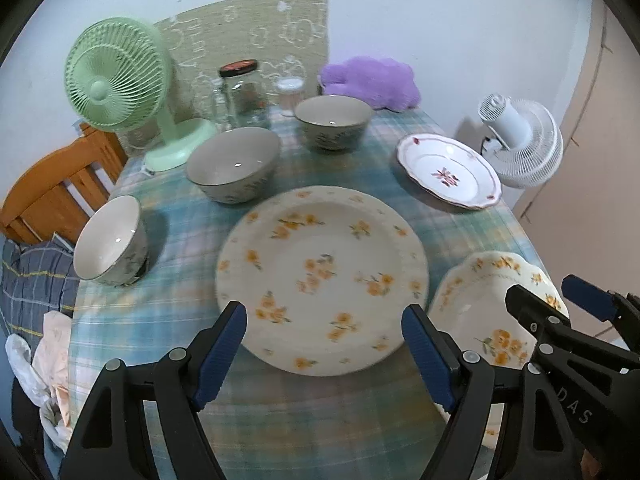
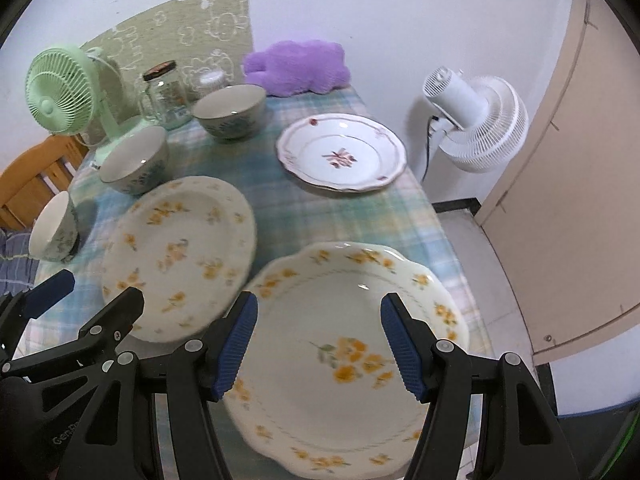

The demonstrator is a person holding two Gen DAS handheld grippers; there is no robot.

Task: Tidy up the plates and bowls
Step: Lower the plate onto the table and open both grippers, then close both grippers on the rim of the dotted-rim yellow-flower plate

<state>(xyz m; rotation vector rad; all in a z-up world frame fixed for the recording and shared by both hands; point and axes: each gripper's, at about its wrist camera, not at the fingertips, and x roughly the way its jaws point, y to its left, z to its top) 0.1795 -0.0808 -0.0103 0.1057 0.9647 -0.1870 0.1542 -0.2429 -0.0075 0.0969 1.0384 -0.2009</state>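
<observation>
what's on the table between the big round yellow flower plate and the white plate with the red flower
Nothing: only bare plaid tablecloth lies between the round yellow-flowered plate and the red-flowered plate, clearest in the right wrist view.

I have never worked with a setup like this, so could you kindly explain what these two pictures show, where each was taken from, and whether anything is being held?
A person holds a two-finger gripper in each hand; each carries a fisheye camera looking along its fingers. One picture comes from the left gripper, the other from the right gripper. Both stand open and hold nothing. On the checked tablecloth lie a round yellow-flowered plate, a scalloped yellow-flowered plate, a red-patterned plate and three bowls. Behind stand a green fan, a glass jar and a purple cushion.
</observation>
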